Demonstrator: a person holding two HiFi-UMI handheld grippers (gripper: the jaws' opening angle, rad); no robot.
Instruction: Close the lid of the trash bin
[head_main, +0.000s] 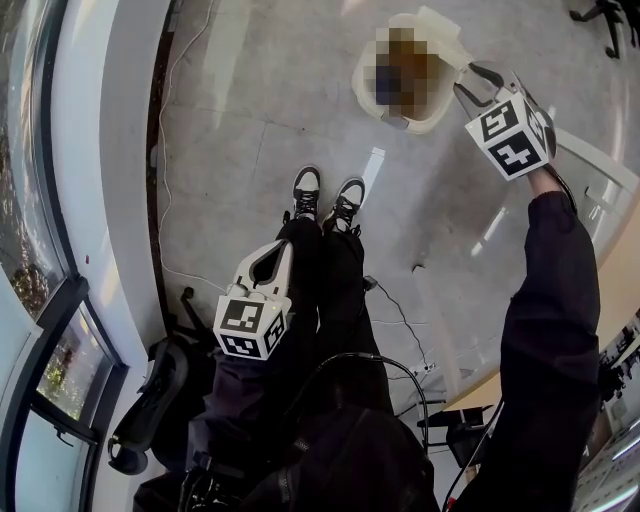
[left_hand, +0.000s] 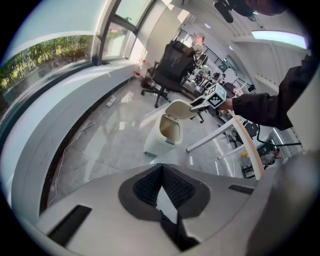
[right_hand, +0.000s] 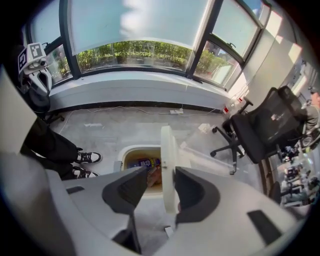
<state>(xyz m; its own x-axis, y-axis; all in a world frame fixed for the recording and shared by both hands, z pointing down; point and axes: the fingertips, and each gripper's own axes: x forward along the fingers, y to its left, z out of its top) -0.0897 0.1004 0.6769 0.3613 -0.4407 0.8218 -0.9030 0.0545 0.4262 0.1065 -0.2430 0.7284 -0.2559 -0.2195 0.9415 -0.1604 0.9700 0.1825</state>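
Observation:
The cream trash bin (head_main: 372, 92) stands on the floor ahead of the person's shoes, with rubbish inside. Its lid (right_hand: 169, 160) stands upright, edge-on in the right gripper view. My right gripper (right_hand: 160, 172) is open and straddles the lid's top edge. The lid lies close against the right pad and apart from the left one. In the head view this gripper (head_main: 472, 85) hangs at the bin's right rim. From the left gripper view, the bin (left_hand: 162, 135) and its raised lid (left_hand: 180, 109) sit some way off. My left gripper (head_main: 285, 245) stays by the person's legs, fingertips together, holding nothing.
A black office chair (right_hand: 270, 127) stands to the right of the bin, and another chair (head_main: 150, 400) is behind the person. White table legs (head_main: 590, 160) run close to my right arm. Cables (head_main: 400, 310) trail on the floor. A window wall (head_main: 90, 150) lines the left.

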